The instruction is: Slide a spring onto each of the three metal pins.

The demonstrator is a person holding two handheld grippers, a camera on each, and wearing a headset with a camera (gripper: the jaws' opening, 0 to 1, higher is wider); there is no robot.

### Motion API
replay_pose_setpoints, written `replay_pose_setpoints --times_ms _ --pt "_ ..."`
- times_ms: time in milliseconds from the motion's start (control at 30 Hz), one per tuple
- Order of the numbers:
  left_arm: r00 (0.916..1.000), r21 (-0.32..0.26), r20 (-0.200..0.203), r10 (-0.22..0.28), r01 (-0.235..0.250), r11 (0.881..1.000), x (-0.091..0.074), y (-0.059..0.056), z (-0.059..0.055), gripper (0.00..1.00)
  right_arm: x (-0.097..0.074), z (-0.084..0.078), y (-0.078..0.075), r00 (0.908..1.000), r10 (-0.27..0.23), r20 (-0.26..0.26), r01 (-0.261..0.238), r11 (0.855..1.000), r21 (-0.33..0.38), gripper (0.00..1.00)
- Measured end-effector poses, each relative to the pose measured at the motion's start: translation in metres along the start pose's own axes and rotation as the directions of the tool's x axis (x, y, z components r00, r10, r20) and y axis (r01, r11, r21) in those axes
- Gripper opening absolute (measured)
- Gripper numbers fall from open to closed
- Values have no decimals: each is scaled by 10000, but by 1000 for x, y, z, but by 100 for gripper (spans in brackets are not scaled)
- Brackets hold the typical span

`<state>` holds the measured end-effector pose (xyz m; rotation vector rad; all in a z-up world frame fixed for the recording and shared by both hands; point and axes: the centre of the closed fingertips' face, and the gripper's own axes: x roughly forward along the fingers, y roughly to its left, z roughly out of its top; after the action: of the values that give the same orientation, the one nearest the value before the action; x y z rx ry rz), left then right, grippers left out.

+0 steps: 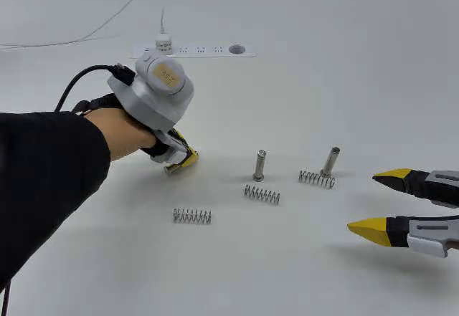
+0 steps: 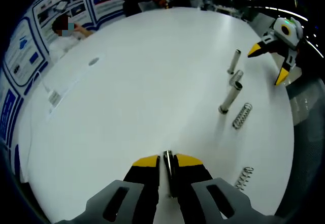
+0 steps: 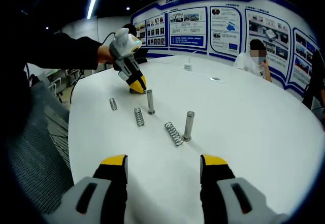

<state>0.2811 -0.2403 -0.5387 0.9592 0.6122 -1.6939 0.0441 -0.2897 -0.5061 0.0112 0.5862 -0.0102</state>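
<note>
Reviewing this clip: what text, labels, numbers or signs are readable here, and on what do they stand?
No text is legible in these frames.
Wall posters: a headline row of characters along the top with small print below, too blurred to read in the right gripper view and too small in the left gripper view.
Power strip: no legible marking.

Two upright pins block the middle: one pin (image 1: 259,165), second pin (image 1: 330,162) at its 3 o'clock, clear gap between. Flat springs at their 6: near spring (image 1: 262,194), right spring (image 1: 317,179); lone spring (image 1: 192,216) at 8. Left claw (image 1: 179,160), gripping a third pin (image 2: 168,170), sits at 9. Surface (image 1: 287,280) at 6 bare. Power strip (image 1: 193,49) at 12, well apart.
</note>
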Motion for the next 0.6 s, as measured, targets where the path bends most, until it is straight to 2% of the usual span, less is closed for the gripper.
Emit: replay_pose_setpoints --times_ms 600 --pt "9980 212 -624 44 -31 9998 4 -4 -2 10 0 0 1 10000 -15 14 15 10000 27 59"
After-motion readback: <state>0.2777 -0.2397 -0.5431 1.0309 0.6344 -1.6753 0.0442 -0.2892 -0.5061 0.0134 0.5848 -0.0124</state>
